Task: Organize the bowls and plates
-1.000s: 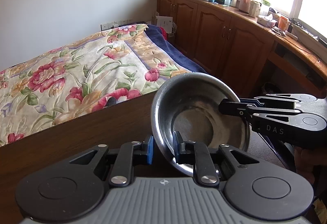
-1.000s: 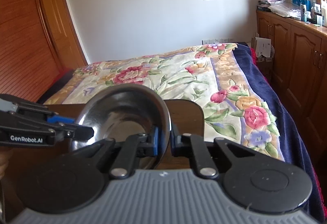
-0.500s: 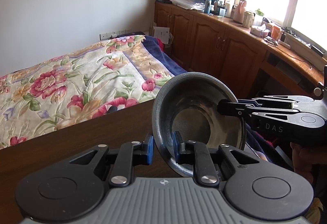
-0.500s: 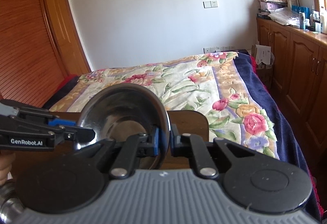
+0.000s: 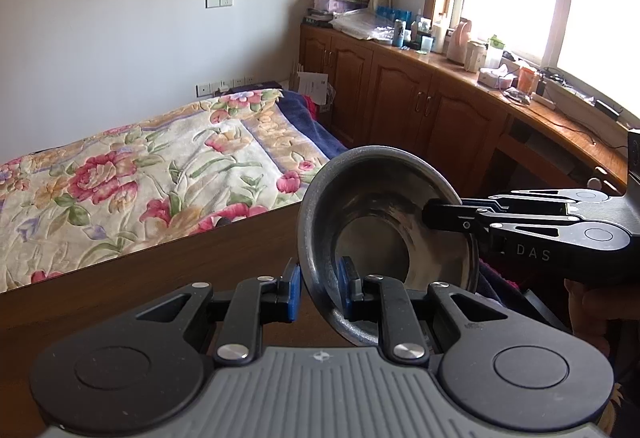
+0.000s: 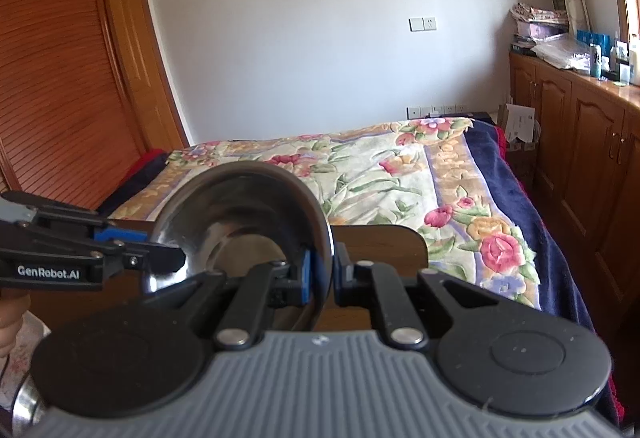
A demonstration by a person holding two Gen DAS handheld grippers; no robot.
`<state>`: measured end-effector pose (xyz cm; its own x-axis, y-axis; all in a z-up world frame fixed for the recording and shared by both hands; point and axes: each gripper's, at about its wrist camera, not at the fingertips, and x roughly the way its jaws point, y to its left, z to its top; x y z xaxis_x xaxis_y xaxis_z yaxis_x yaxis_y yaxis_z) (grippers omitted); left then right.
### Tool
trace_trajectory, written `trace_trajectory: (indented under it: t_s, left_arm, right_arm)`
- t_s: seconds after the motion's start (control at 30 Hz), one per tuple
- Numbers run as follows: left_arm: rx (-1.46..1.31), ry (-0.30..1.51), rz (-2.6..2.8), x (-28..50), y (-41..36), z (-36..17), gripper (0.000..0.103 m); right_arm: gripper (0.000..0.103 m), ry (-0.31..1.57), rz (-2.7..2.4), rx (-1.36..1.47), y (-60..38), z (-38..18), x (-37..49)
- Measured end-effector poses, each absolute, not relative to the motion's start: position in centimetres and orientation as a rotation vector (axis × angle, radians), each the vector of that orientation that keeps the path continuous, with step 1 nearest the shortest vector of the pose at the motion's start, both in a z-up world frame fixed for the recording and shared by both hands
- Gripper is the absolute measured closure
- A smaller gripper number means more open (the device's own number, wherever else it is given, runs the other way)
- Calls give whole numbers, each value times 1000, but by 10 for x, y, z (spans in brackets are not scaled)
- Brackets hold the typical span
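Observation:
A steel bowl [image 5: 360, 198] hangs tilted on its side in the air between both grippers, its hollow facing the left wrist camera. My left gripper [image 5: 319, 290] is shut on its near lower rim, one pad inside and one outside. From the right, my right gripper [image 5: 426, 214] clamps the opposite rim. In the right wrist view the bowl [image 6: 240, 206] shows its shiny outer side, with the right gripper [image 6: 322, 274] shut on its edge and the left gripper [image 6: 180, 262] reaching in from the left. A second steel piece [image 6: 24, 406] peeks in at the bottom left corner, mostly hidden.
A dark wooden board [image 5: 160, 270] runs just below the bowl. Behind it lies a bed with a floral cover [image 5: 140, 178]. Wooden cabinets with a cluttered top [image 5: 440, 110] line the right wall under the window. A slatted wardrobe door [image 6: 60, 78] stands at the left.
Both grippers have risen together with the bowl held the same way; the bed and the wooden board sit lower in both views and more wall shows.

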<state>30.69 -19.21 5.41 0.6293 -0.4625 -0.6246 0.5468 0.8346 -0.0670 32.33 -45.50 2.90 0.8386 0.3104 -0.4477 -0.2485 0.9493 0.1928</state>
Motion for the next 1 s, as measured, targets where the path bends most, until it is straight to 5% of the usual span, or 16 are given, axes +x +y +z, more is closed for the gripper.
trace_trajectory:
  t_s: [1.0]
  left_arm:
    - [99,581,-609,218,-127,82,82]
  right_arm:
    - [90,437,304,35,-411,66,249]
